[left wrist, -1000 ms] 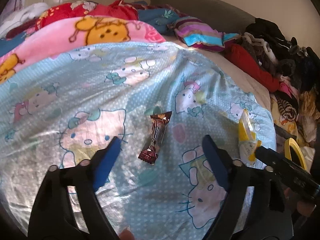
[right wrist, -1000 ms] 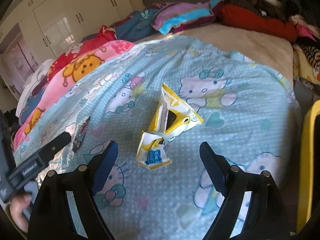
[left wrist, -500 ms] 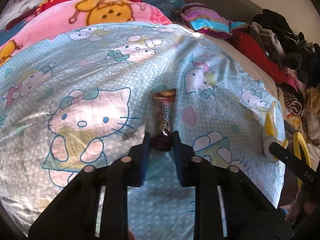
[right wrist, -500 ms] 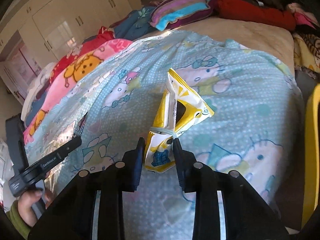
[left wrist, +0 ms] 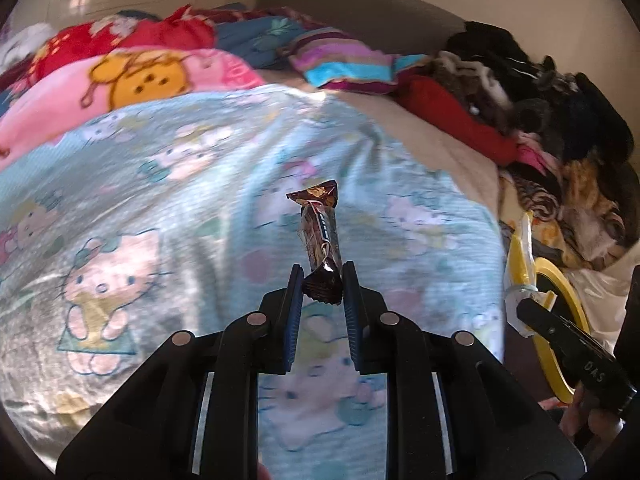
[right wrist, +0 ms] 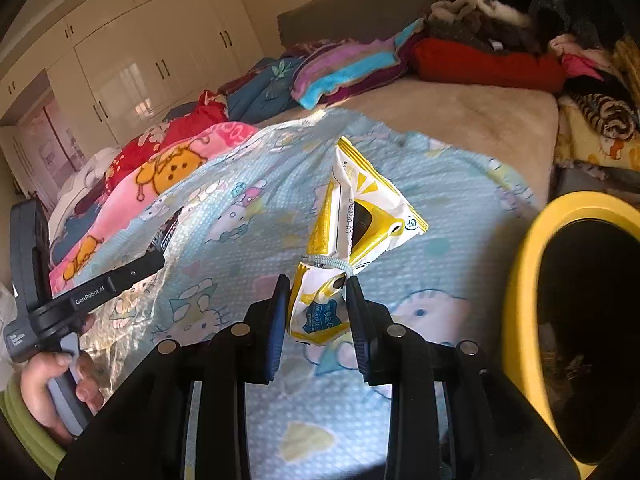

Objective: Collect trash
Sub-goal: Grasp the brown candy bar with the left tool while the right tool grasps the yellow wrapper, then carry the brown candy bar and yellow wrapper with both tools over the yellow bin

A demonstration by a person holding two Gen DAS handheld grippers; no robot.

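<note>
My left gripper (left wrist: 322, 280) is shut on the lower end of a brown candy bar wrapper (left wrist: 320, 236) and holds it upright above the blue cartoon-cat blanket (left wrist: 160, 200). My right gripper (right wrist: 316, 300) is shut on the lower end of a yellow and white snack bag (right wrist: 360, 216) tied with a band, lifted off the blanket (right wrist: 240, 216). A yellow-rimmed trash bin (right wrist: 520, 280) stands just right of the right gripper; its rim also shows in the left wrist view (left wrist: 560, 276). The left gripper shows in the right wrist view (right wrist: 132, 272), at the left.
A pink cartoon blanket (left wrist: 140, 84), red and striped bedding (left wrist: 340, 64) and a pile of dark clothes (left wrist: 540, 92) lie at the back and right of the bed. White wardrobes (right wrist: 140, 60) stand beyond the bed.
Both grippers closed on their items and lifted them off the blanket. The right gripper has moved toward the yellow bin, which now fills the right edge of its view.
</note>
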